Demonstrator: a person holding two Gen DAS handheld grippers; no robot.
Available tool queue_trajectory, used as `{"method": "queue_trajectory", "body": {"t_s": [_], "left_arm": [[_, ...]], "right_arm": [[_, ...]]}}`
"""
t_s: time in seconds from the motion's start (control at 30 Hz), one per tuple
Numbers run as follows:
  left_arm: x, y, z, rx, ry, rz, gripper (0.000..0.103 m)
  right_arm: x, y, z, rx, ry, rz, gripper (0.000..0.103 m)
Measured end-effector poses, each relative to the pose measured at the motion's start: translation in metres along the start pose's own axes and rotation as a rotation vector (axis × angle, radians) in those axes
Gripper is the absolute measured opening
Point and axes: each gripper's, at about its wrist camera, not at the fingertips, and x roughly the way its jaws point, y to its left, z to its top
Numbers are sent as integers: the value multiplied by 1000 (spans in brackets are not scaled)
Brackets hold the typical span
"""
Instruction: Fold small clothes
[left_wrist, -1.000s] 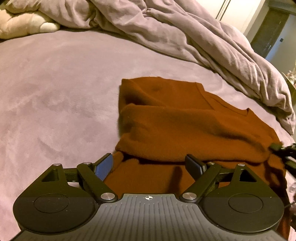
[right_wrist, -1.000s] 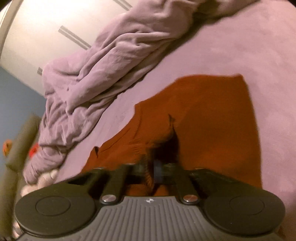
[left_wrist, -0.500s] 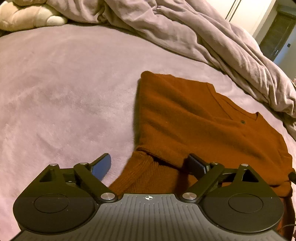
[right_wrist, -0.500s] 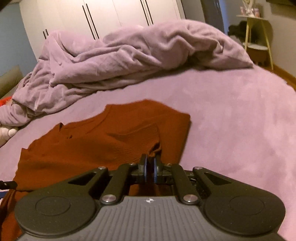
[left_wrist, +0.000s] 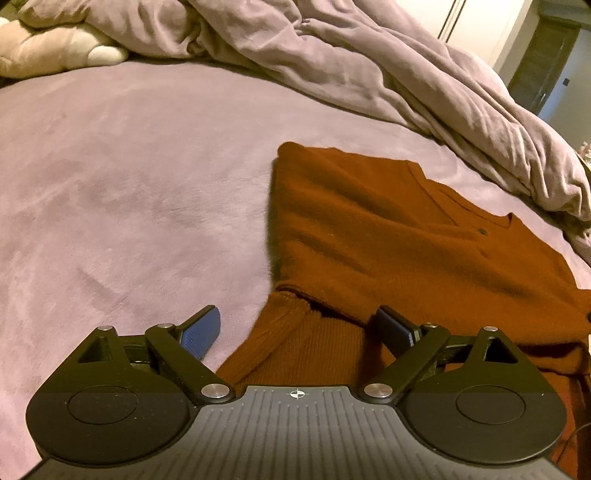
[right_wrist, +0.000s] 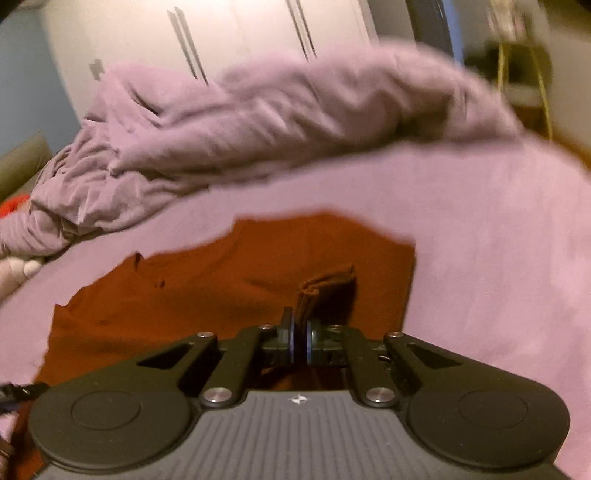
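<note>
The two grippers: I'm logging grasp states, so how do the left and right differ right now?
The left gripper is wide open, while the right gripper is shut on a fold of the rust-brown sweater. The left gripper holds nothing, its blue pads straddling the sweater's ribbed cuff; the right pinches cloth raised above the rest. Both sit low over the same sweater on the purple bedspread.

Your left hand-held gripper (left_wrist: 297, 330) has backed off, so the folded-over sleeve now lies flat on the rust sweater (left_wrist: 406, 236). Your right hand-held gripper (right_wrist: 300, 341) swung level and lifted its pinched cuff (right_wrist: 325, 288) clear of the body.
</note>
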Motion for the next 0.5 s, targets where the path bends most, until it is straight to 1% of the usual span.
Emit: {"method": "queue_trajectory", "body": {"t_s": [0.03, 0.07, 0.1, 0.17, 0.2, 0.23, 0.27, 0.3, 0.33, 0.4, 0.43, 0.47, 0.5], "left_arm": [[1, 1, -1, -1, -2, 1, 95], [1, 2, -2, -1, -3, 2, 95], [1, 3, -3, 3, -6, 0, 95], [0, 2, -5, 20, -17, -2, 96], [0, 2, -6, 26, -22, -5, 96], [0, 3, -7, 29, -25, -7, 96], [1, 3, -7, 31, -29, -9, 96], [1, 4, -8, 33, -33, -9, 97], [1, 3, -9, 35, -36, -8, 97], [0, 2, -11, 44, -43, 0, 97], [-1, 1, -11, 46, -44, 4, 97], [-4, 2, -11, 39, -46, 8, 97], [-8, 3, -12, 28, -46, 13, 97]], "right_arm": [[-5, 3, -1, -34, -19, -30, 5], [-6, 3, -3, -53, -17, -57, 5], [-4, 2, -5, -69, 1, -75, 5], [3, 3, -10, -127, 67, -96, 6], [4, 6, -10, -163, 87, -125, 13], [-1, 11, -7, -200, 60, -164, 17], [-8, 18, -1, -226, 14, -187, 23], [-14, 25, 6, -247, -25, -192, 32], [-18, 36, 15, -262, -54, -163, 37], [-13, 62, 29, -289, -56, -59, 47], [-8, 78, 33, -313, -37, 17, 49], [3, 101, 36, -353, -1, 120, 55], [13, 121, 35, -399, 30, 196, 58]]}}
